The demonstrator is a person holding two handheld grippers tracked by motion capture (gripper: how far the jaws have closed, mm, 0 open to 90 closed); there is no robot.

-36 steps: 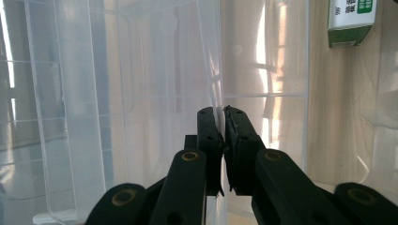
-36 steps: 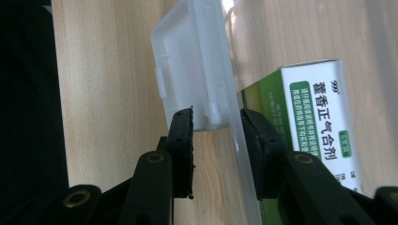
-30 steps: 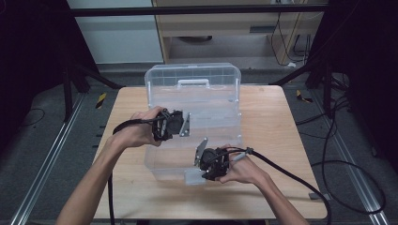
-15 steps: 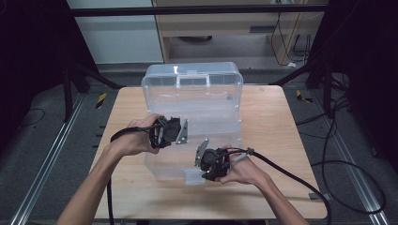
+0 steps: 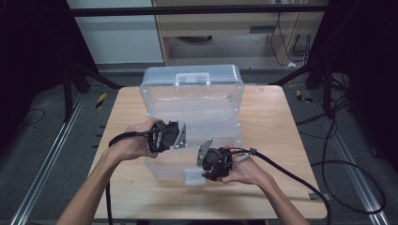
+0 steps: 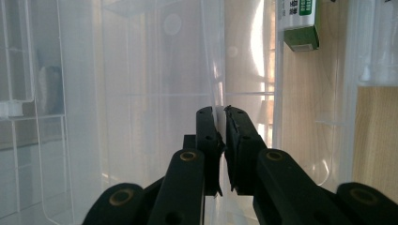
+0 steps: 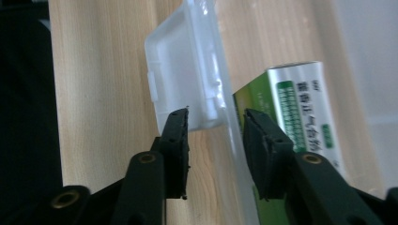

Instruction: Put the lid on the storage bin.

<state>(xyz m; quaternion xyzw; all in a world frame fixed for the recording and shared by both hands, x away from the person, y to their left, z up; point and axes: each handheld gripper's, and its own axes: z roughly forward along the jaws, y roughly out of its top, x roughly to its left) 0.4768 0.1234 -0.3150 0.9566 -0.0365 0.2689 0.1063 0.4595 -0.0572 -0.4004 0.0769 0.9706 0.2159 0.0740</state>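
On the table, the left gripper is clamped on the box's raised lid edge to hold it open, while the right gripper, its jaws just opening, straddles the front wall by the latch, unpinched, seemingly steadying the base.

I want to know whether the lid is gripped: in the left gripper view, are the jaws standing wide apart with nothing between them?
No: the left gripper has its jaws nearly together, pinching a thin edge of the clear plastic box.
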